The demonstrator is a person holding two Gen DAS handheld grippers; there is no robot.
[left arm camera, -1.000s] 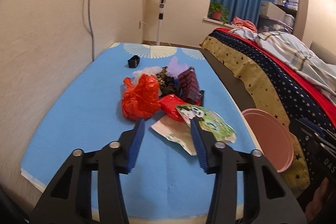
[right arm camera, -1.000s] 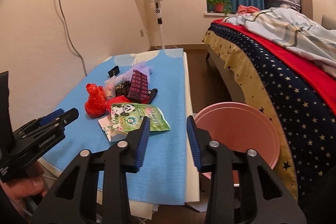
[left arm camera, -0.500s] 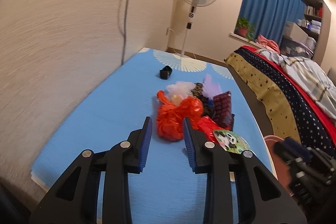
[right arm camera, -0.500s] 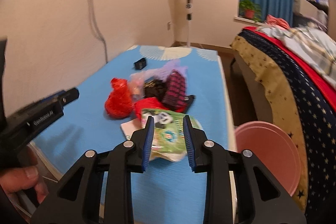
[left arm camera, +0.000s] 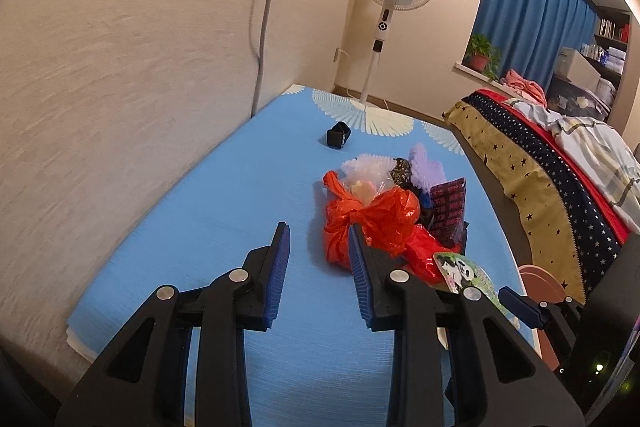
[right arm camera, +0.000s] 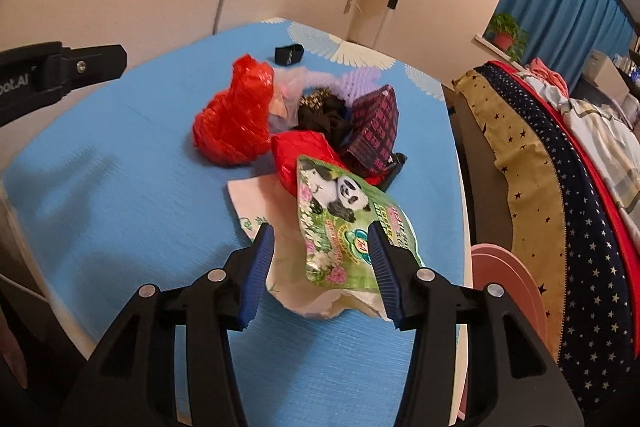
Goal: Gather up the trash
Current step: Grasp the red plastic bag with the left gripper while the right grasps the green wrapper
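We have both claws spread and empty above the blue-covered worktop (right arm camera: 120, 211). Our right claw (right arm camera: 320, 259) straddles the near end of the green panda-print plastic wrapper (right arm camera: 344, 223), which lies on a white paper sheet (right arm camera: 256, 199) at the front of the trash pile. Our left claw (left arm camera: 318, 263) hovers just beside the crumpled red-orange plastic bag (left arm camera: 372, 219). To do this well, we judge we should lower the right claw until its pads bracket only the wrapper's edge, pinch firmly since the film looks slippery, and lift clear before swinging to the pink round bin (right arm camera: 508, 287) beside the worktop. The left claw can steady the paper.
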